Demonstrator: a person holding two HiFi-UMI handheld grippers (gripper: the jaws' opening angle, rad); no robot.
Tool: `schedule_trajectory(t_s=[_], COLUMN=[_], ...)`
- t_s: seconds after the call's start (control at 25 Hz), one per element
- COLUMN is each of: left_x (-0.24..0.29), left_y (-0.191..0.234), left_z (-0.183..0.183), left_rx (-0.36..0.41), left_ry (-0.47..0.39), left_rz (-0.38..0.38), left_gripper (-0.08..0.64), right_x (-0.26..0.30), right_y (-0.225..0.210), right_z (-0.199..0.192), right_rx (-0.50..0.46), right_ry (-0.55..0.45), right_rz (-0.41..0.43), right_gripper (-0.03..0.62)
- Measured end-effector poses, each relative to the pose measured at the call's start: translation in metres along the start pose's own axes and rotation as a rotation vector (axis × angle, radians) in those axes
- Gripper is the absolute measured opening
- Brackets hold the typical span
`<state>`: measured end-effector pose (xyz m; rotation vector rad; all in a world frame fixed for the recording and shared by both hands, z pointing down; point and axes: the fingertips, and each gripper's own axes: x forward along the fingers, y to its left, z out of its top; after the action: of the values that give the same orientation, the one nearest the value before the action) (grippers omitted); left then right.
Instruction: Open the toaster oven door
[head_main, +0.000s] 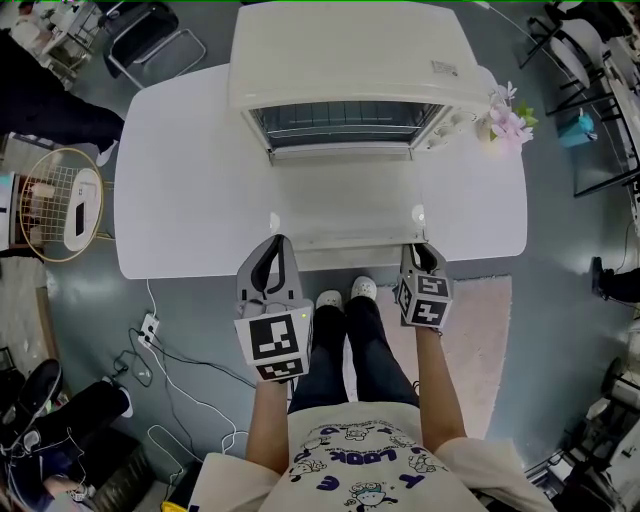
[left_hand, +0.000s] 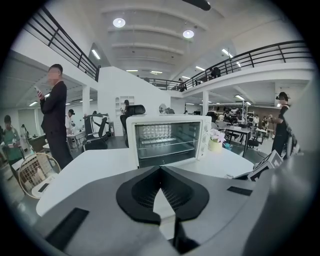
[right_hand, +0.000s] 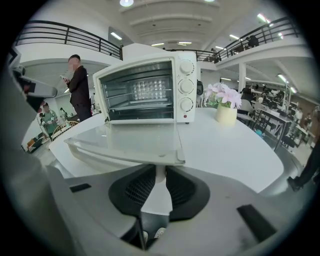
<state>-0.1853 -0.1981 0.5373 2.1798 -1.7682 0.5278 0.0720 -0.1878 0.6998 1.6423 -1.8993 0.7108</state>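
One ribbed right claw (right_hand: 159, 171) | pinches white handle (right_hand: 160, 177) | flat glass door (right_hand: 130, 141)

Grey floor (head_main: 70, 330) surrounds the white surface (head_main: 180, 180); a pink rug (head_main: 480, 340) lies at five o'clock, a power strip (head_main: 148, 328) at seven, a black chair (head_main: 150, 35) at eleven. Railed mezzanine (left_hand: 260, 55) and round ceiling lights (left_hand: 119, 22) overhead.

Cream T-shirt (head_main: 352, 458) (purple cartoon print), dark trousers (head_main: 372, 350), white shoes (head_main: 363, 289) — grey left tongs (head_main: 277, 245), right tongs (head_main: 422, 250), black-padded.
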Motion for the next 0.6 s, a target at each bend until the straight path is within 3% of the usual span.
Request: schedule_trajectory(t_s=[0.6], left_x=[0.009], left_y=[-0.006], left_z=[-0.022], left_rx=[-0.012], left_ry=[0.043], left_rz=[0.017], left_gripper=[0.005], right_x=[0.019], right_y=[-0.002], right_z=[-0.020], right_rx=[-0.017], right_ry=[-0.011], right_rz=[0.003], right_gripper=[0.061])
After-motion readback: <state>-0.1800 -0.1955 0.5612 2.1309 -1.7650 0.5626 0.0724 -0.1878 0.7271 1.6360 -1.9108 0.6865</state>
